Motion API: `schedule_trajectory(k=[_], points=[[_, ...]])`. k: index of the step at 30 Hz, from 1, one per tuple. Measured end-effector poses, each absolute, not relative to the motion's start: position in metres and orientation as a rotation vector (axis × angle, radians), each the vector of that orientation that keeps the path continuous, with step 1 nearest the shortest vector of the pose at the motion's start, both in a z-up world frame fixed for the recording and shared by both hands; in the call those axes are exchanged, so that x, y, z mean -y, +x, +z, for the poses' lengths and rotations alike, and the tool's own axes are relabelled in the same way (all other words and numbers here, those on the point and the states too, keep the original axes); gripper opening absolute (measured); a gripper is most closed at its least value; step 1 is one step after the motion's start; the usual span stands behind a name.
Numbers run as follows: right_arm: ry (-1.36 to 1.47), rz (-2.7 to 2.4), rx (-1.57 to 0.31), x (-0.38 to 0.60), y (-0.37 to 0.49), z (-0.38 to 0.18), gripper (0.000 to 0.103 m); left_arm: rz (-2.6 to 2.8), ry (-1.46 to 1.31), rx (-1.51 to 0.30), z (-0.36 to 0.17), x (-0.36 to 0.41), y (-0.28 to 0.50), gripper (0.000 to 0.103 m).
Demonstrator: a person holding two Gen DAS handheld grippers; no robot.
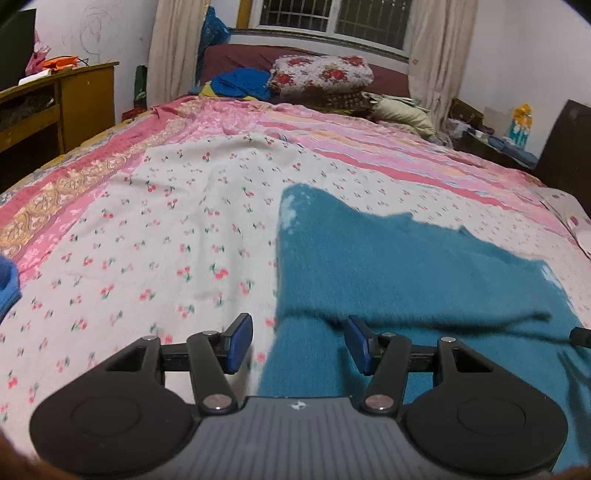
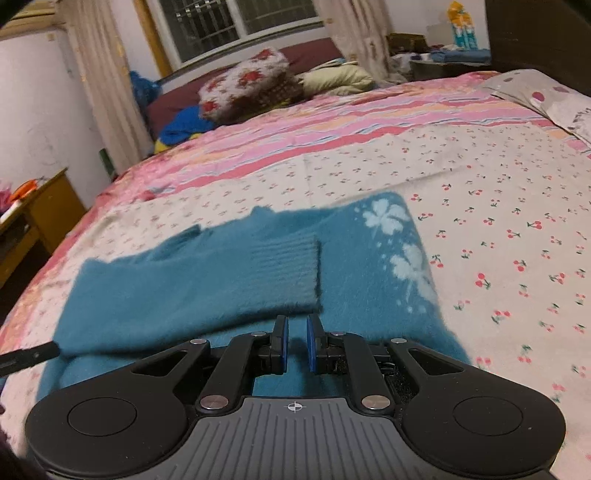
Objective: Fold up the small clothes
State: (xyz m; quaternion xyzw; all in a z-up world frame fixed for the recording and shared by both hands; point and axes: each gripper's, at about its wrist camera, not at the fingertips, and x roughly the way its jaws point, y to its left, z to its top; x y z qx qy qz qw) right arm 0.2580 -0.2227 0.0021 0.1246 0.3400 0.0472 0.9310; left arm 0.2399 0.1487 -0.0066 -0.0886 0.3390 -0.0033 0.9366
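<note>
I have a teal sweater [image 2: 229, 291] spread flat on the bed [image 2: 498, 206], on the cherry-print sheet, and I take everything from that sweater. One sleeve [image 2: 207, 280] is already laid across its body, ribbed cuff [image 2: 286, 266] ending near the pale flower print [image 2: 391, 240] on the side nearest the pillow [image 2: 546, 99] — so I judge the fold partly made, with the rest of the body not yet doubled over.

My right claw [image 2: 296, 343] hangs just over the sweater's near edge, below the cuff. Its blue pads [image 2: 282, 343] stand close together with only a thin gap, and no cloth shows between them; I read it as clenched on nothing. I judge it is kept closed so it cannot snag the fluffy knit.

My left claw [image 1: 297, 345] sits at the sweater's opposite edge, where teal meets sheet. Its pads [image 1: 240, 343] stand well apart, released, with the edge lying beneath the gap but not pinched. That spread suits a grab at the edge, which looks to me like the next step. The knit is soft and thick, so a shallow pinch may slip.

The floral quilt [image 1: 321, 74] lies folded well beyond the sweater, toward the window [image 1: 332, 18].
</note>
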Motion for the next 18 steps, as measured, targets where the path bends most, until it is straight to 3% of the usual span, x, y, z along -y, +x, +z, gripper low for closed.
schedule_trajectory(k=[10,18], points=[[0.235,0.143,-0.796,0.227,0.182,-0.001,0.013,-0.057,-0.147,-0.760,-0.010,-0.135,0.182,0.060],[0.392,0.120,-0.806,0.246,0.132,-0.026,0.013,-0.074,-0.199,-0.770,-0.026,-0.144,0.134,0.060]])
